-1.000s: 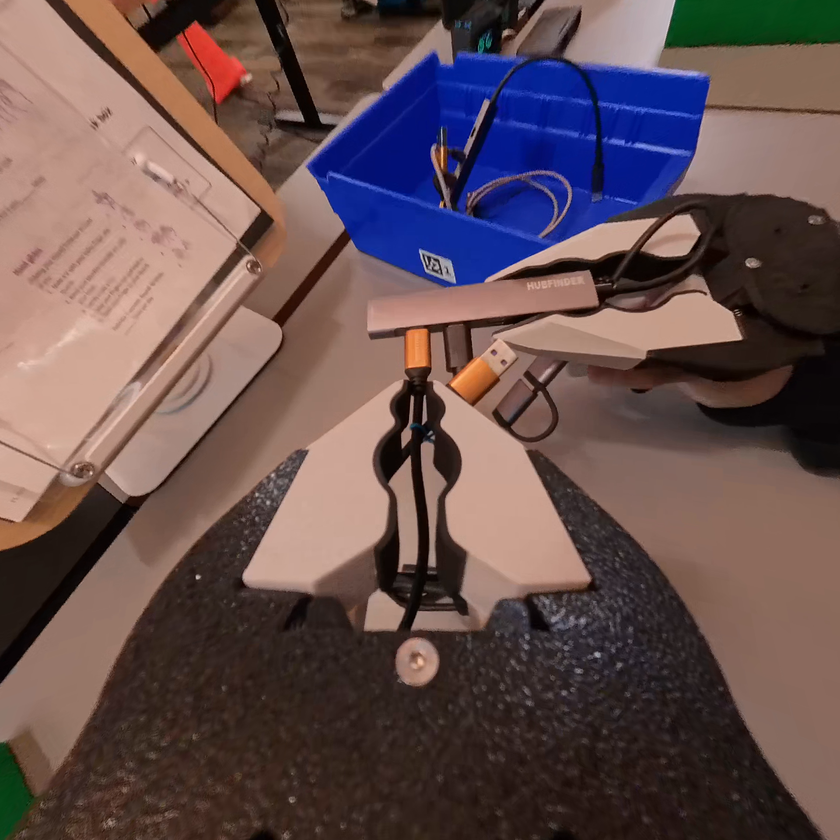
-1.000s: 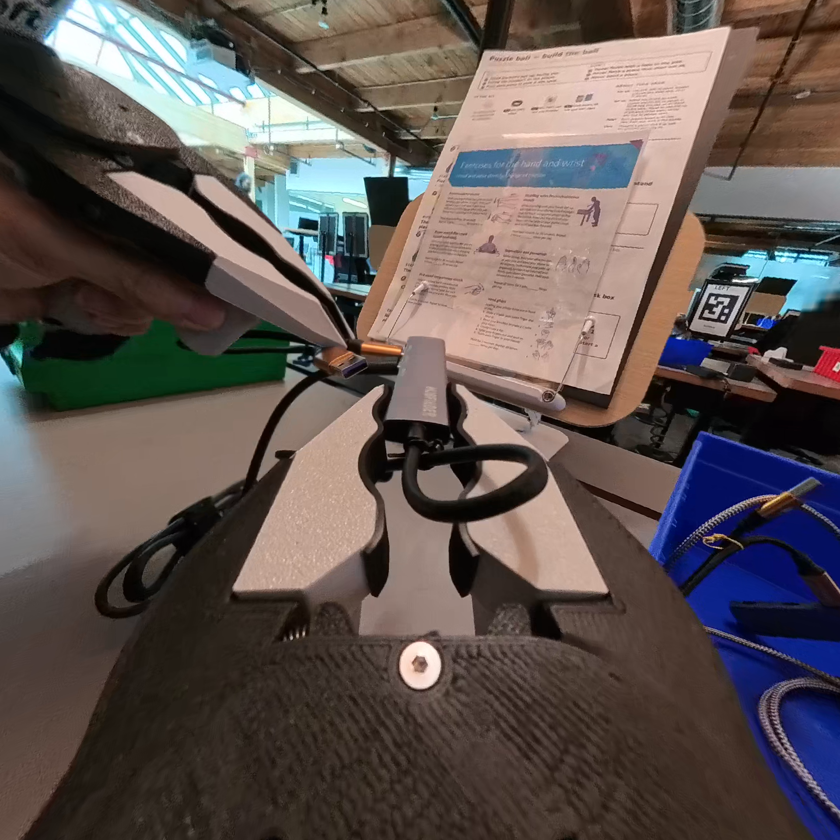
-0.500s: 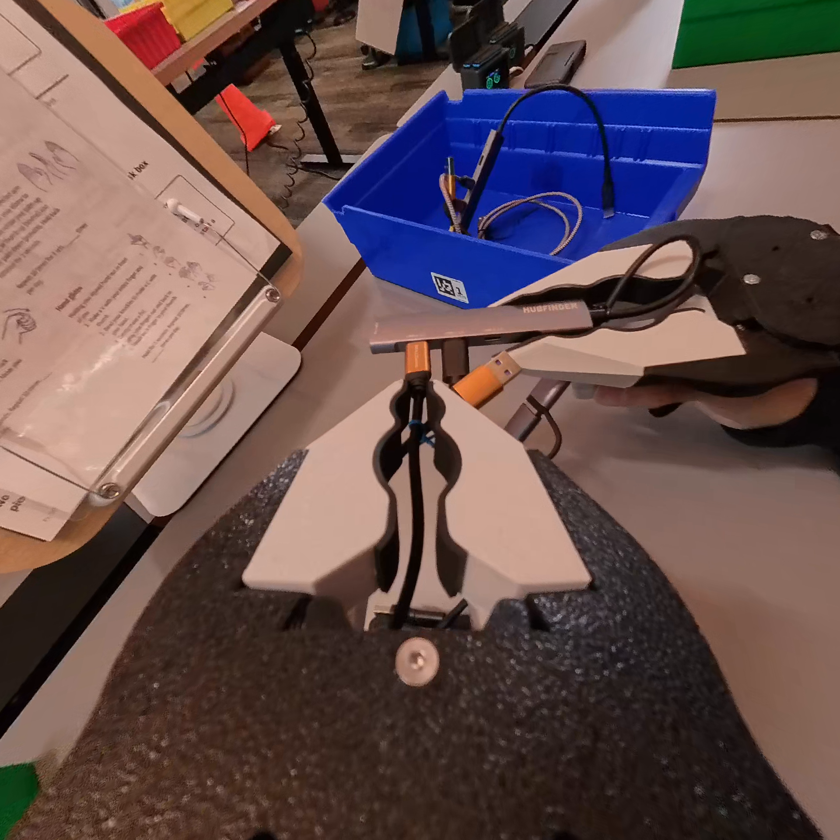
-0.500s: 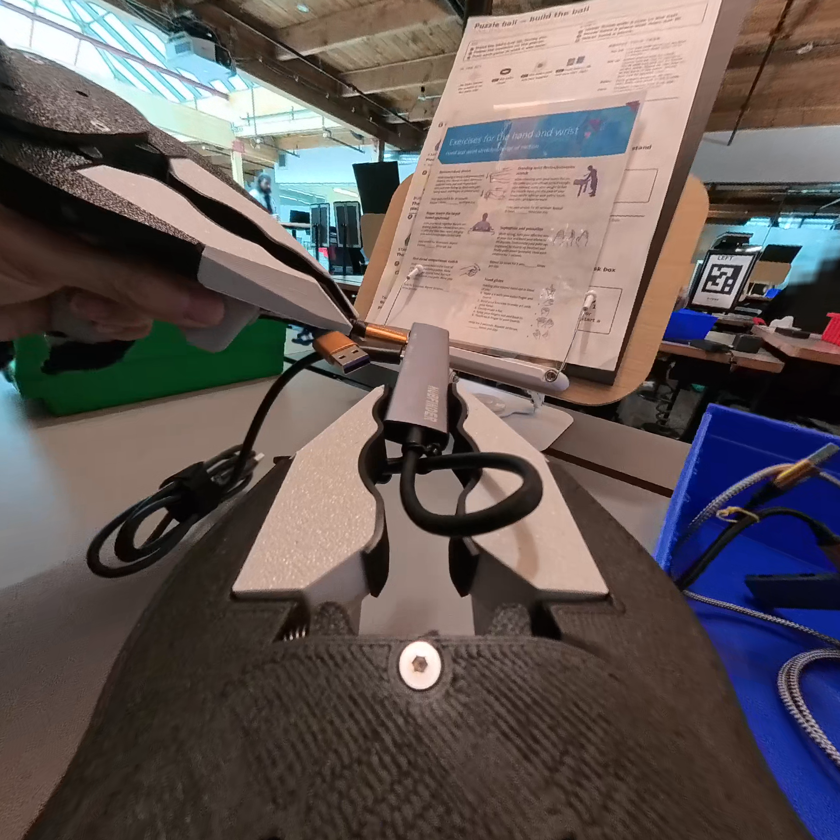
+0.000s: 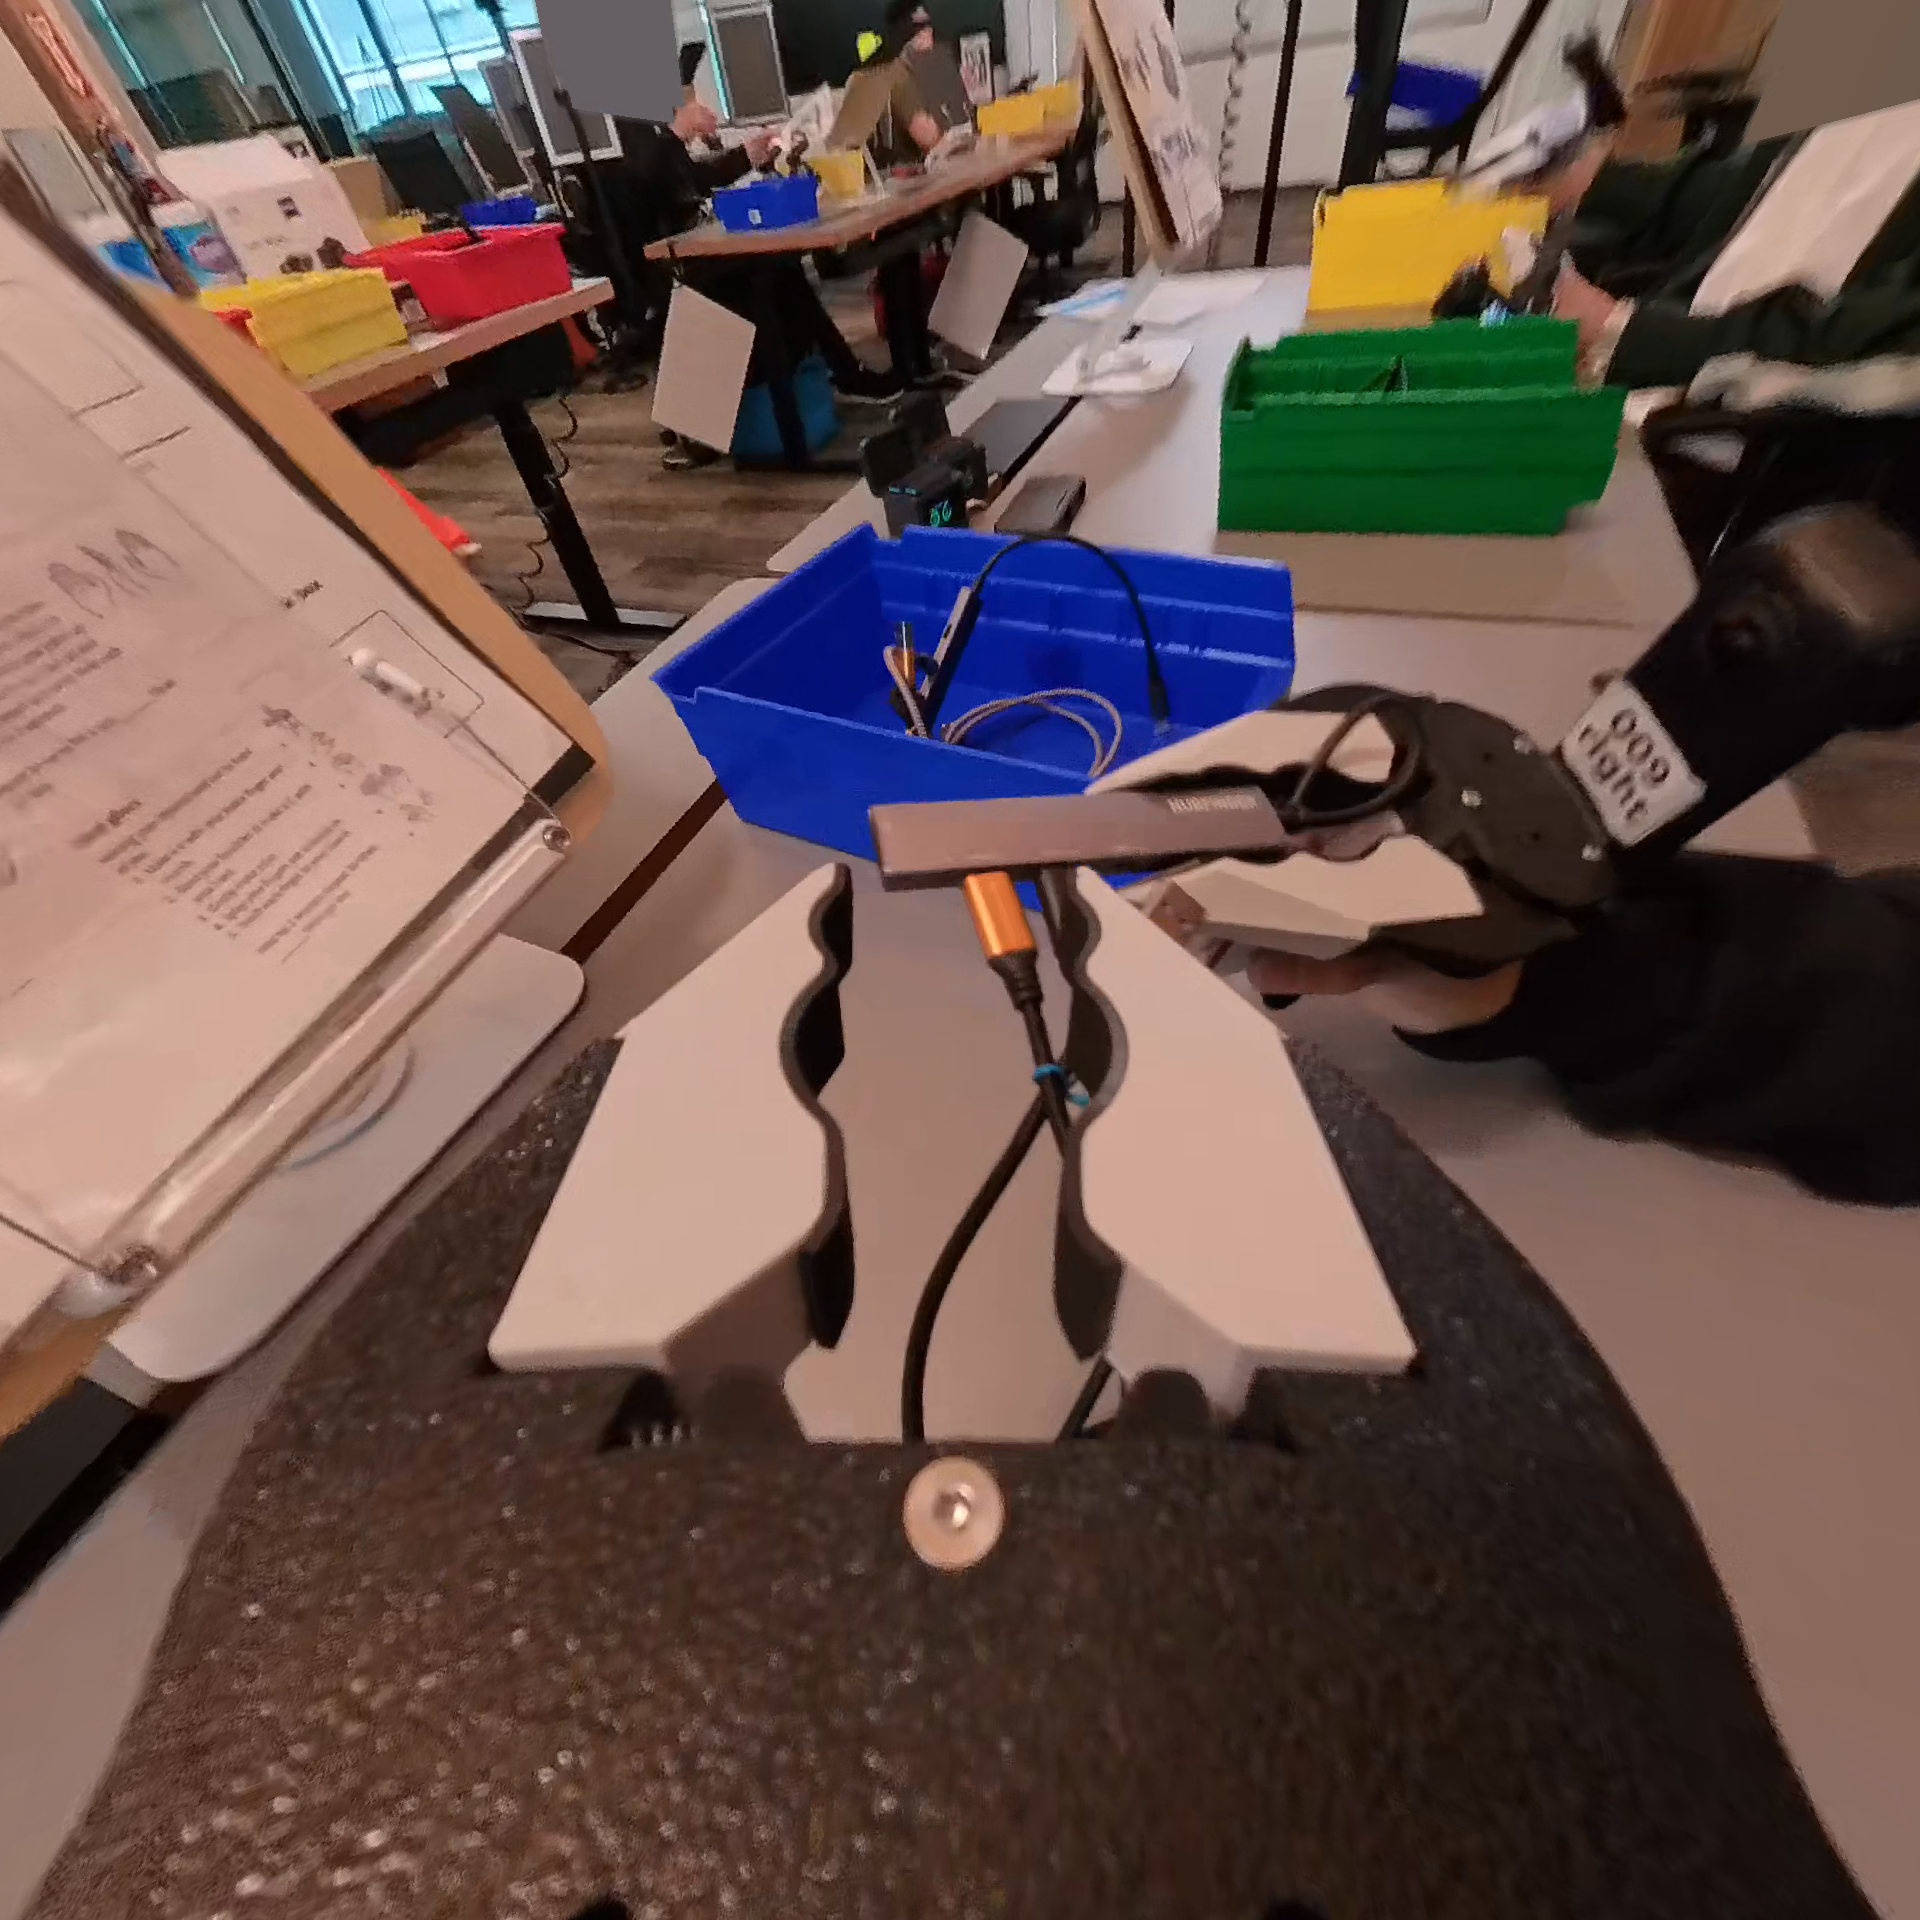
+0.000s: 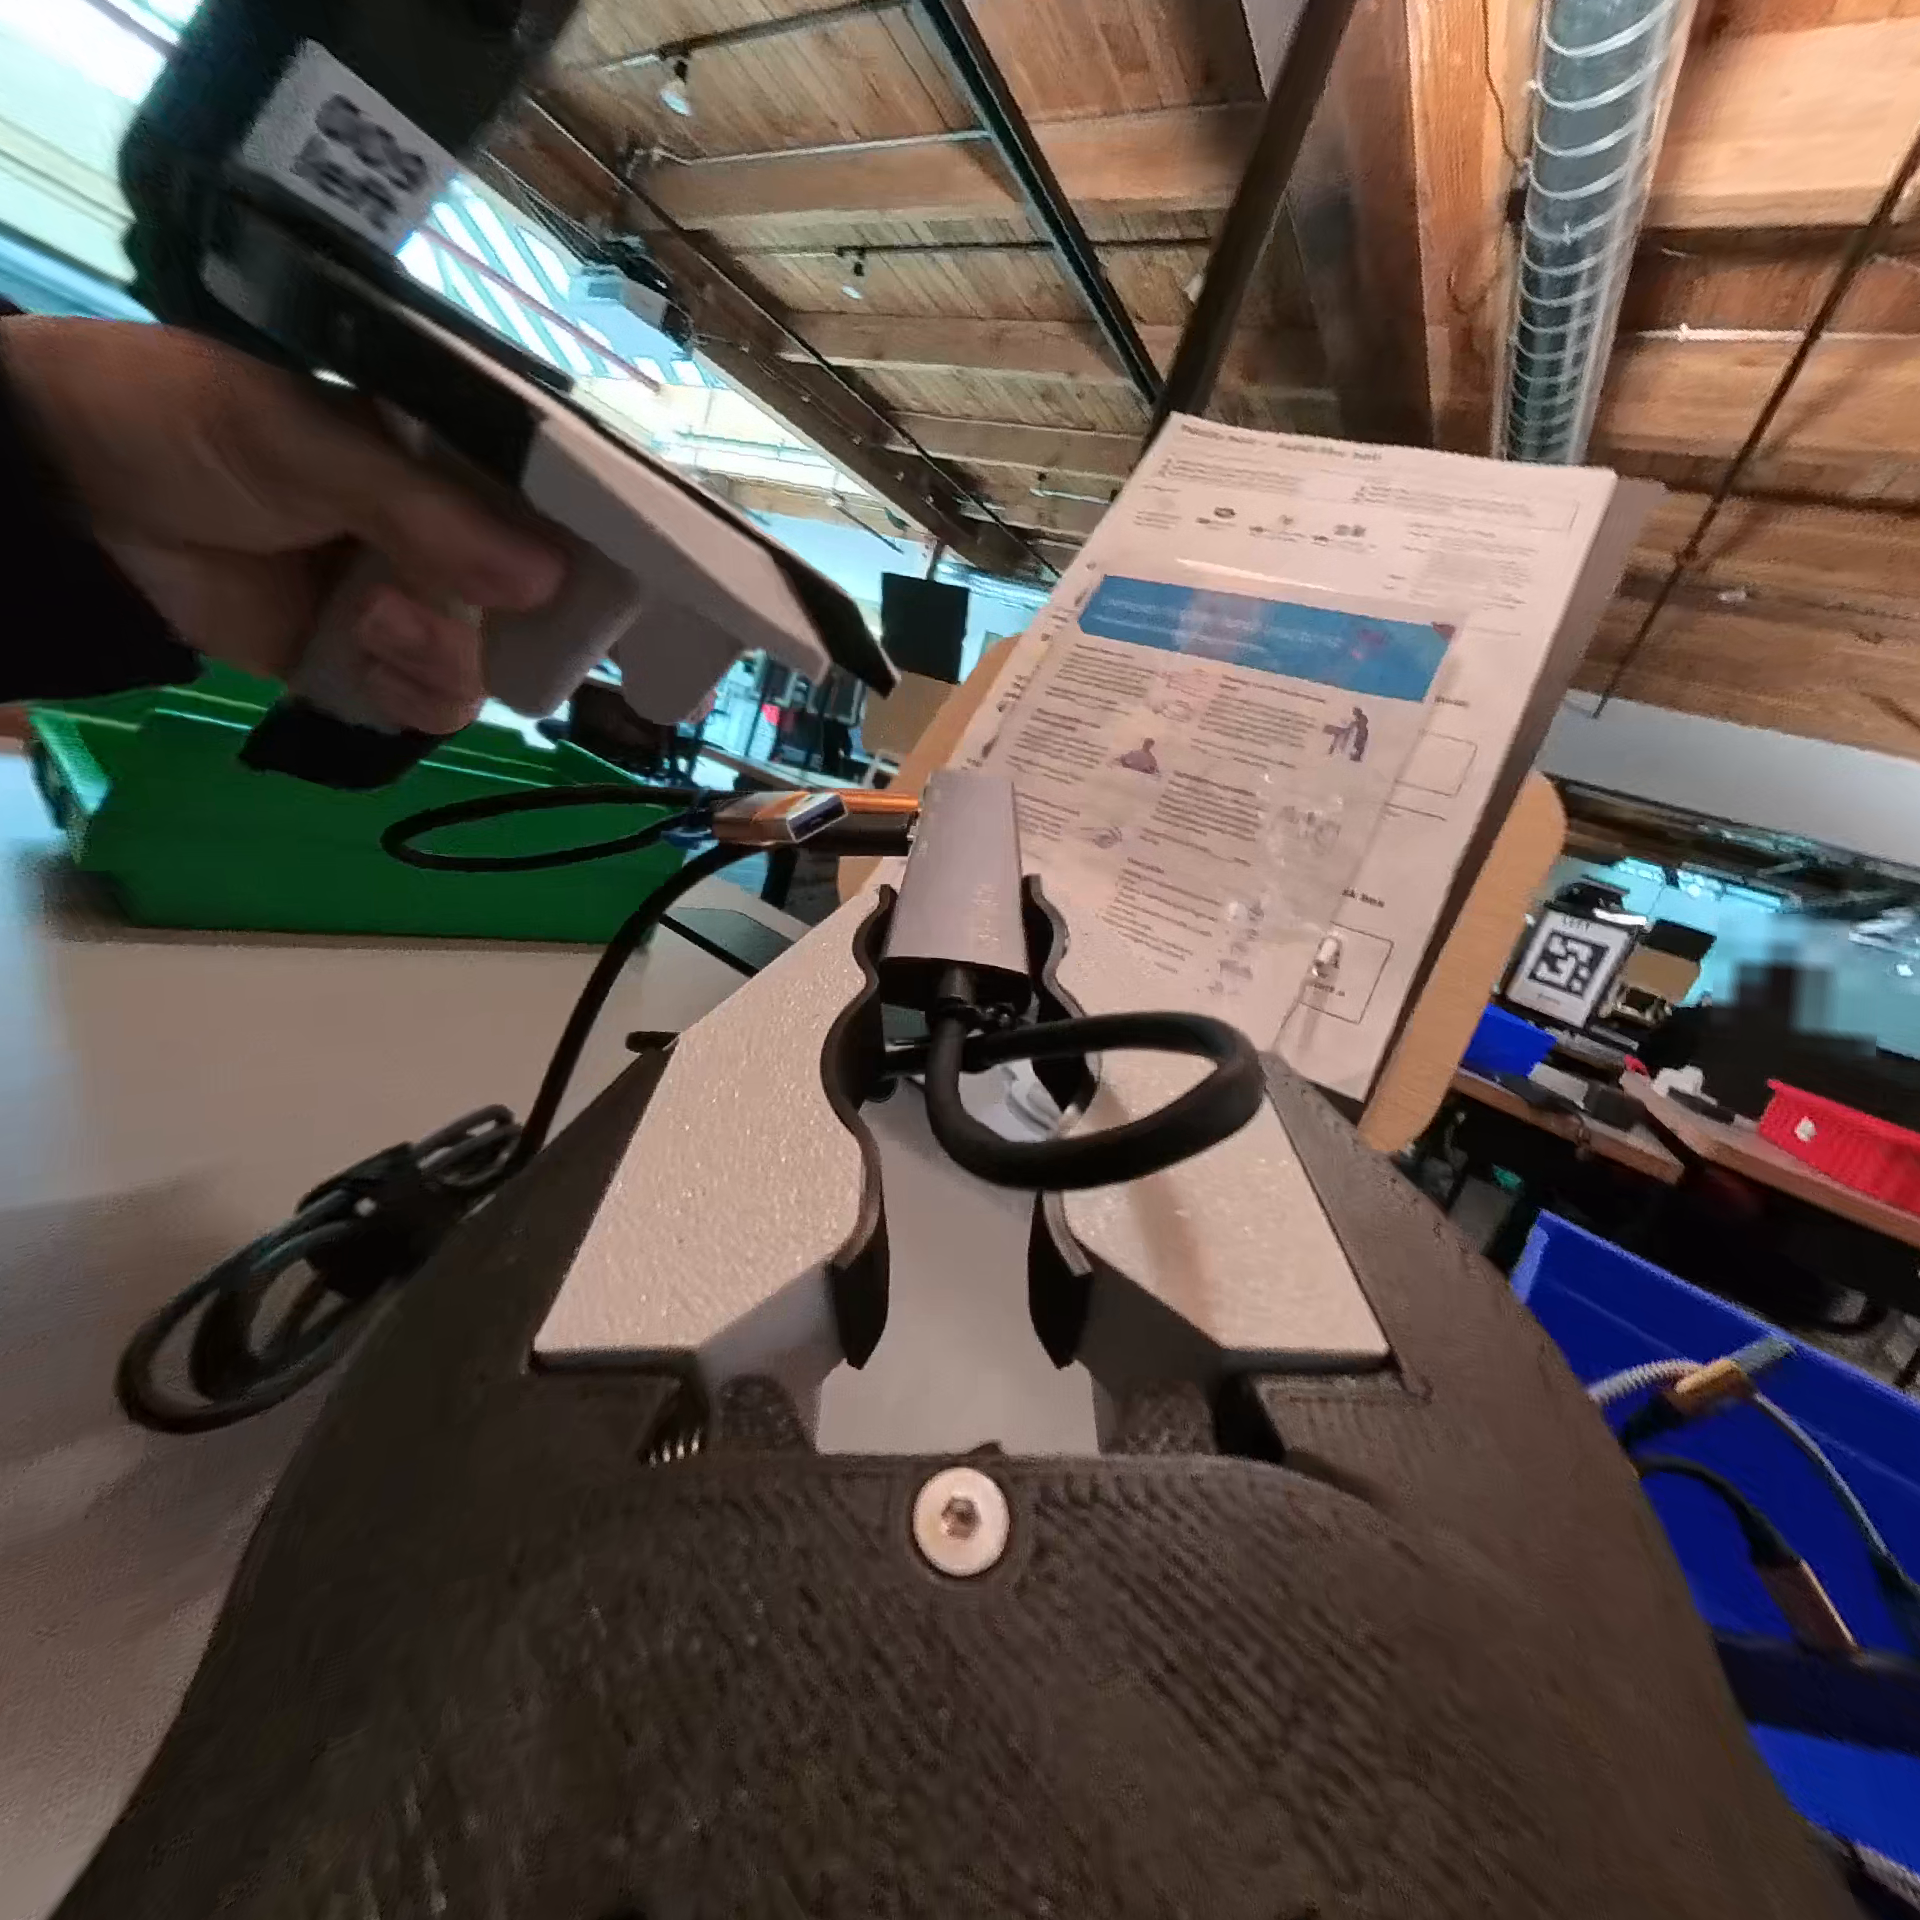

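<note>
My right gripper [image 6: 961, 899] is shut on a grey USB hub [image 6: 961, 883] and holds it above the table, with the hub's short black cable [image 6: 1091, 1101] looped over the fingers. An orange plug [image 5: 997, 914] sits in the hub's side port, and its black cable [image 5: 966, 1226] hangs down between my left fingers. My left gripper [image 5: 958, 899] is open and empty, just below the hub [image 5: 1081, 831]. In the right wrist view the left gripper [image 6: 831, 655] is raised at the upper left. The right gripper [image 5: 1132, 842] also shows in the left wrist view.
A blue bin [image 5: 831, 748] with cables and another hub stands behind the hub, and also shows at the right [image 6: 1621, 1340]. A green bin [image 5: 1403, 468] stands farther back. A document stand [image 5: 260, 831] is at the left. A black cable coil [image 6: 312, 1278] lies on the table. Some 6 cm of space lies between my two pairs of fingers.
My left gripper has opened, let go of the orange plug's cable and drawn back. The plug stays in the hub. The right gripper still holds the hub, tilted higher.
</note>
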